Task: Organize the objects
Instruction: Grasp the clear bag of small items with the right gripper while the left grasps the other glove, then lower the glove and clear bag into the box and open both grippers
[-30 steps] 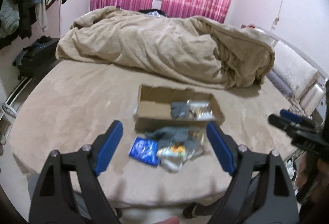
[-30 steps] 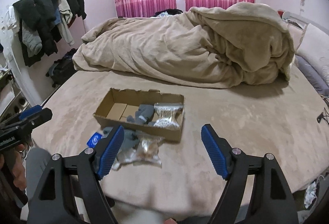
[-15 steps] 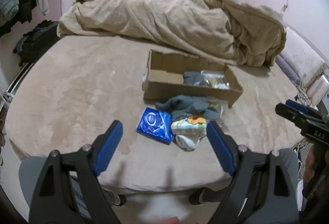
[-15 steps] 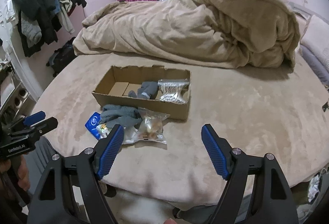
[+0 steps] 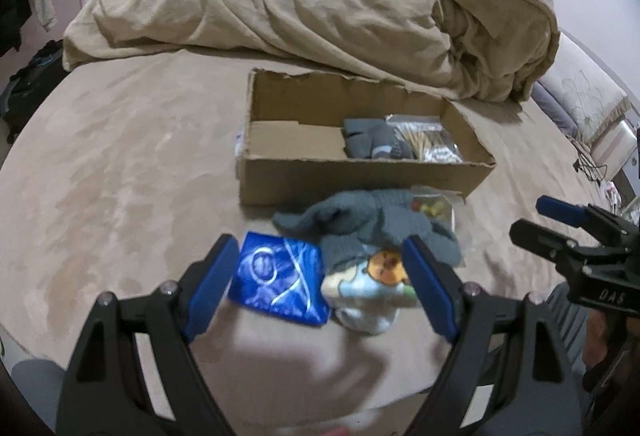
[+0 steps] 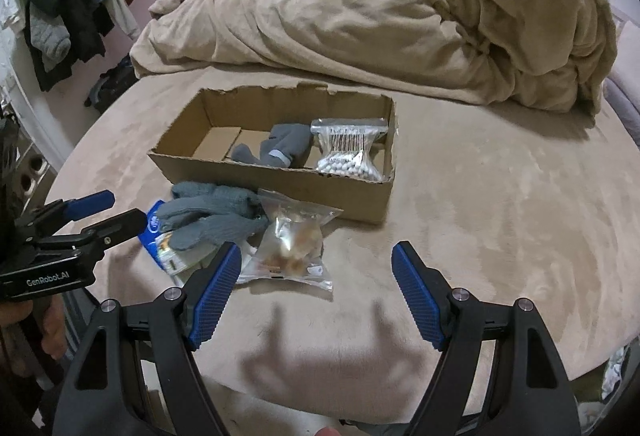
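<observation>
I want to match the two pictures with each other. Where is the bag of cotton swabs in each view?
Left wrist view: the swab bag lies at the right end of the box, right of centre, beside a grey glove.
Right wrist view: the swab bag is near the centre, again at the right end of the box.
Shared landmark: the box on the bed.

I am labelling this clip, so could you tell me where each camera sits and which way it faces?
Left wrist: on the left gripper, facing the blue packet and cardboard box; right gripper at its right edge.
Right wrist: on the right gripper, facing the clear snack bag; left gripper at left.
Shared: box, grey glove, duvet.
</observation>
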{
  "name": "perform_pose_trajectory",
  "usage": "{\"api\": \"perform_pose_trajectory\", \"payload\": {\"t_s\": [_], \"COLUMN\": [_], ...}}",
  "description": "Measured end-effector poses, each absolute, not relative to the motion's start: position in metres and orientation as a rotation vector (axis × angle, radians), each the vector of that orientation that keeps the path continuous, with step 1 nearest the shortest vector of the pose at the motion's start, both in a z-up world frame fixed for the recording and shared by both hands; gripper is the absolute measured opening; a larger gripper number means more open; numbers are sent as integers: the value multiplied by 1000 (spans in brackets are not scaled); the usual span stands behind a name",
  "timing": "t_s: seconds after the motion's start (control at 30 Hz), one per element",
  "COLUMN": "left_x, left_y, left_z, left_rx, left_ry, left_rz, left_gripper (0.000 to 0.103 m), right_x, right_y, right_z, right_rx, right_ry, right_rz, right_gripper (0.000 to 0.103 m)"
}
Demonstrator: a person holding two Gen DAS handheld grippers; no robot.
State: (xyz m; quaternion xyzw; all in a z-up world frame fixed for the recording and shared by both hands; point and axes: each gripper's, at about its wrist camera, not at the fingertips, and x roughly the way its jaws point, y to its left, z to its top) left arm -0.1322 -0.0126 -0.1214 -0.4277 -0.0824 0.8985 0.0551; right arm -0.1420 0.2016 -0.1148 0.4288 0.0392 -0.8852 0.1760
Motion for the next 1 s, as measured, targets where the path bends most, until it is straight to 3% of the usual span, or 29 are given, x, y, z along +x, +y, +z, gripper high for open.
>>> {"api": "perform_pose_trajectory", "payload": {"t_s": [0.57,0.6,0.67,0.73,0.77,0.8,0.87,1.0], "left_x": [-190,-190,-191,-188,-186,-184,-181,-175], "left_y": [-3,-2,2,6,9,10,11,10], "left_z": [-158,-158,-159,-157,-155,-153,-148,-138], "left_rx": [-1355,-1345,-1327,-1307,-1297,-1290,-1263,-1230], "left_ry": [-262,-258,-279,-280,-269,-266,-271,-282], "left_rz": [2588,2585,2547,2536,2539,2542,2546,2567], "left_gripper": [83,79,57,46,42,39,29,20], "right_x": [-189,-190,-190,-191,-190,-189,-186,-180], "right_y": [182,182,182,182,182,180,176,177], "right_z": [-168,-170,-173,-176,-177,-177,-175,-168], "right_rx": [1319,1326,1334,1351,1354,1350,1340,1319], "right_ry": [87,83,66,53,47,40,67,68], "right_rz": [-2413,-2408,-2398,-2379,-2369,-2354,-2356,-2353], "right_gripper": [80,80,77,63,59,48,45,43]}}
